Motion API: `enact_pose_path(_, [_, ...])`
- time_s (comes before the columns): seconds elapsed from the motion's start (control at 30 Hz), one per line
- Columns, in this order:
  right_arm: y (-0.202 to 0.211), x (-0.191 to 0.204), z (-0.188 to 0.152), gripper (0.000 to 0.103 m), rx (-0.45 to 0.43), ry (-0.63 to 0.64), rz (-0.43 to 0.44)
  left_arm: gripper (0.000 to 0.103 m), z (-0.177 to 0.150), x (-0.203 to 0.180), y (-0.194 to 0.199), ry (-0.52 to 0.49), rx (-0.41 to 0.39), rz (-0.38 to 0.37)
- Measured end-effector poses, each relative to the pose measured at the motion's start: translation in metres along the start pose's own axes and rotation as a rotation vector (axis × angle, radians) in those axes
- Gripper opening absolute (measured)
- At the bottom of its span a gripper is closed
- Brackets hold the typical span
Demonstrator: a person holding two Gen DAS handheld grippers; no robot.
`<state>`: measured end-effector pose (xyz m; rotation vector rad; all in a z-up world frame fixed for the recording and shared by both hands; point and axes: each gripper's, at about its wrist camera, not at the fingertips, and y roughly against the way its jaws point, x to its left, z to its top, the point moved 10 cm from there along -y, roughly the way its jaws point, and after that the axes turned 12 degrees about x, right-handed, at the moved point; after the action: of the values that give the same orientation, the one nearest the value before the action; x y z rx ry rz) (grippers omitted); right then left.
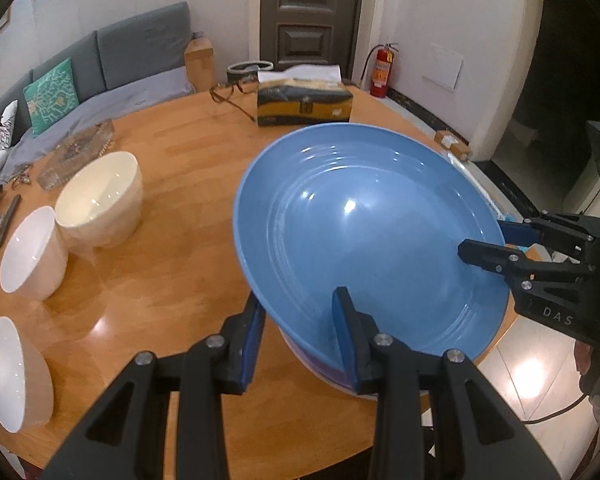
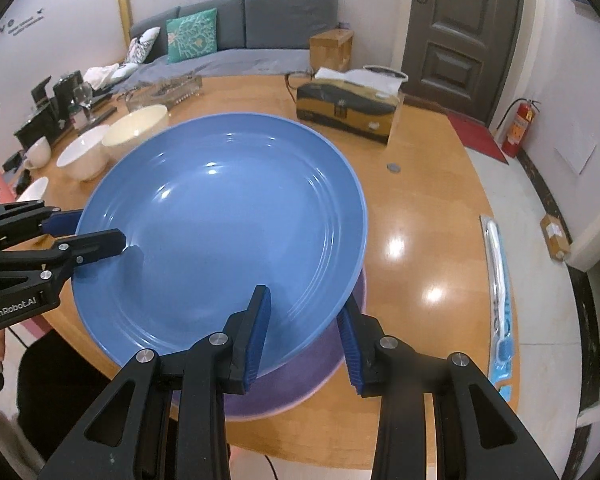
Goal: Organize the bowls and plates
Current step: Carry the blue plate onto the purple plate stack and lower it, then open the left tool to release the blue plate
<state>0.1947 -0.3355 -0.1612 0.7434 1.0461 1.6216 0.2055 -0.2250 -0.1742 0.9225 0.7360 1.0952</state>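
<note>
A large blue plate (image 1: 360,232) (image 2: 220,220) hangs tilted just above a purple plate (image 1: 320,368) (image 2: 300,380) that lies on the round wooden table (image 1: 172,272). My left gripper (image 1: 300,308) (image 2: 96,228) is shut on the blue plate's rim on one side. On the near right rim my right gripper (image 2: 306,308) (image 1: 488,238) is shut too, one finger over the plate and one under it. Left of the plates stand a cream bowl (image 1: 100,196) (image 2: 136,128) and two white bowls (image 1: 28,252) (image 1: 8,372).
A tissue box (image 1: 304,100) (image 2: 348,112) and a pair of glasses (image 1: 228,96) sit at the table's far side, a glass tray (image 1: 76,152) behind the bowls. A packaged toothbrush (image 2: 498,292) lies at the right table edge, a coin (image 2: 393,167) near it.
</note>
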Motion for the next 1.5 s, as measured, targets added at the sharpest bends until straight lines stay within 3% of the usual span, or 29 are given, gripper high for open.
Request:
enact_pose_path(0.37, [-0.021,0.000,-0.018,0.030,0.045,-0.006,0.020,0.031,-0.012,-0.003,-0.021,-0.017,0.053,-0.002])
enact_pose_path(0.83, [-0.016,0.006,-0.026,0.030,0.054,0.014,0.008,0.033,-0.019,-0.004,-0.026,-0.061,0.082,-0.003])
enact_pose_path(1.1, [-0.013,0.005,-0.026,0.028,0.050,0.010,-0.005,0.034,-0.019,-0.004,-0.025,-0.069,0.081,-0.007])
enact_pose_path(1.27, [-0.012,-0.005,-0.028,0.030,0.054,0.001,-0.063,0.034,-0.017,-0.004,-0.022,-0.066,0.068,-0.007])
enact_pose_path(1.5, [-0.018,-0.005,-0.033,0.030,0.068,-0.001,-0.045,0.036,-0.015,-0.002,-0.022,-0.055,0.062,-0.010])
